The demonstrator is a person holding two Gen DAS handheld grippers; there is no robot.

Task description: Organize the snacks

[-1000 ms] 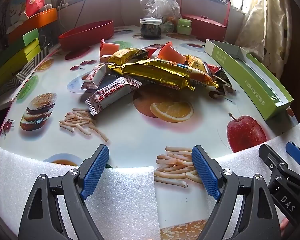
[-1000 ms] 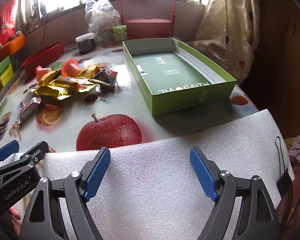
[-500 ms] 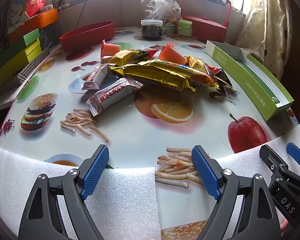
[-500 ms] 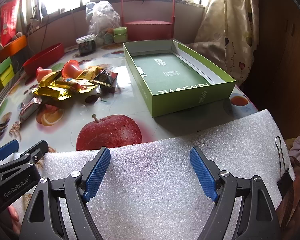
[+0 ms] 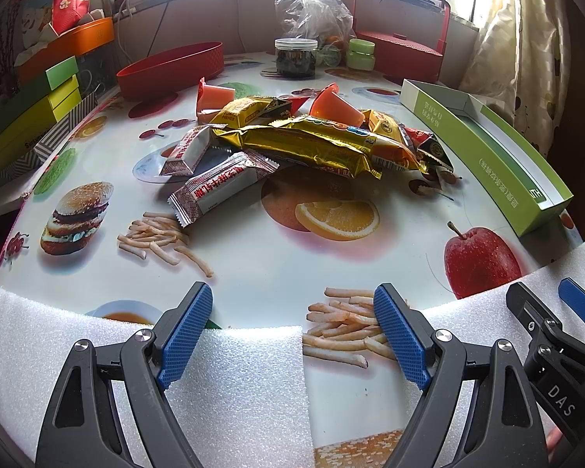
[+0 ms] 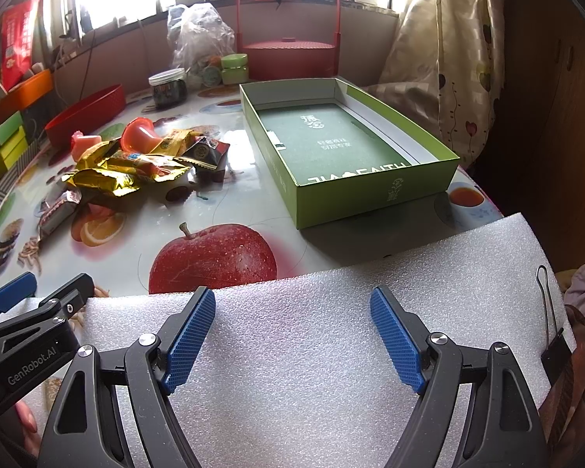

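I see the green box (image 6: 343,148) on the counter (image 5: 277,257) with nothing inside it; the snack pile (image 5: 304,144) lies beside it, apart, toward the middle. The dark jar (image 5: 295,58) holds something I cannot make out. The lower wrappers are hidden under the gold packets. My left tongs (image 5: 288,335) and right tongs (image 6: 292,335) gape wide, released, gripping nothing, over white foam (image 6: 312,370).
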